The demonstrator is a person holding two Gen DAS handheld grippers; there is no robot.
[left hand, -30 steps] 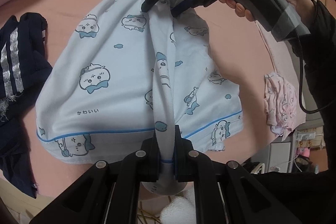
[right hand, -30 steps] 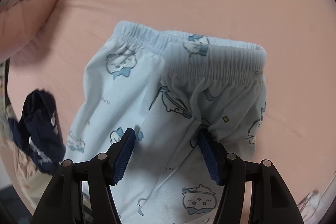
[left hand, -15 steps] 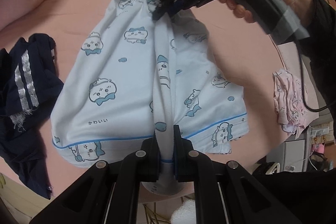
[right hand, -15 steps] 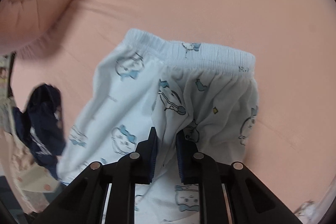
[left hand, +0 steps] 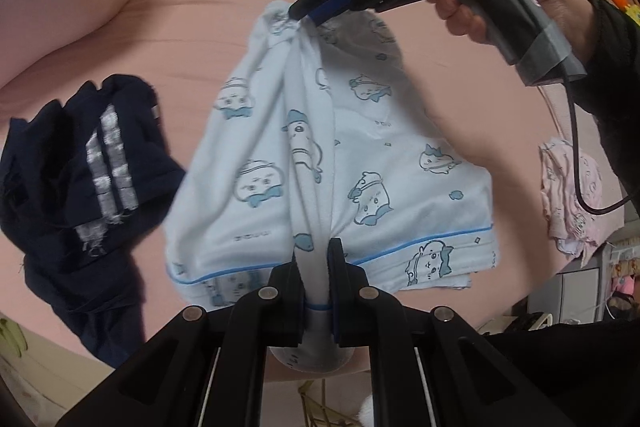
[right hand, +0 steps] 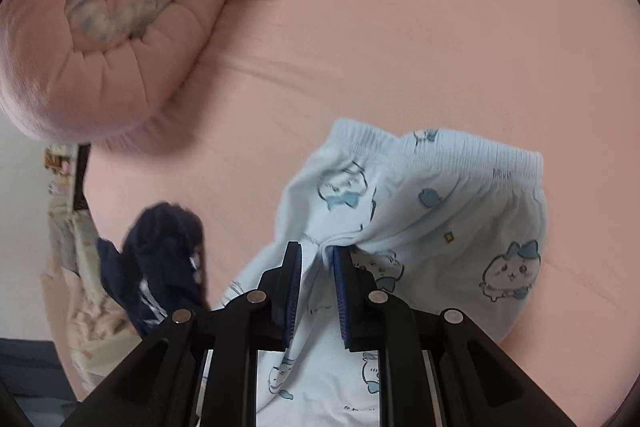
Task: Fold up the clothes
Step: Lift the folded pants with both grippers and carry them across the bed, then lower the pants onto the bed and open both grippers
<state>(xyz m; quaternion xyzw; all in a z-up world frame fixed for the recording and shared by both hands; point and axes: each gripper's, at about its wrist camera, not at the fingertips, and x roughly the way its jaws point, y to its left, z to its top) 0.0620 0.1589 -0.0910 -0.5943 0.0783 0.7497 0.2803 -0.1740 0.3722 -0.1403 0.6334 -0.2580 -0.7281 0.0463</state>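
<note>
A dark garment (left hand: 80,163) is seen blurred at left. The light-blue shorts (left hand: 360,155) are held above the pink bed (left hand: 200,27), pinched at the hem by the left gripper (left hand: 316,259) and near the waistband by the right gripper (right hand: 316,259); the fabric between the pads is hidden.

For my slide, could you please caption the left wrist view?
Both grippers, left and right, pinch light-blue printed shorts above a pink bed.

Closed right gripper (right hand: 317,259) on shorts (left hand: 360,163) just below waistband (right hand: 460,151), open a second ago. Lifted that pinch off bed (left hand: 200,7); fabric now bunched and taut toward left gripper (left hand: 316,259).
</note>
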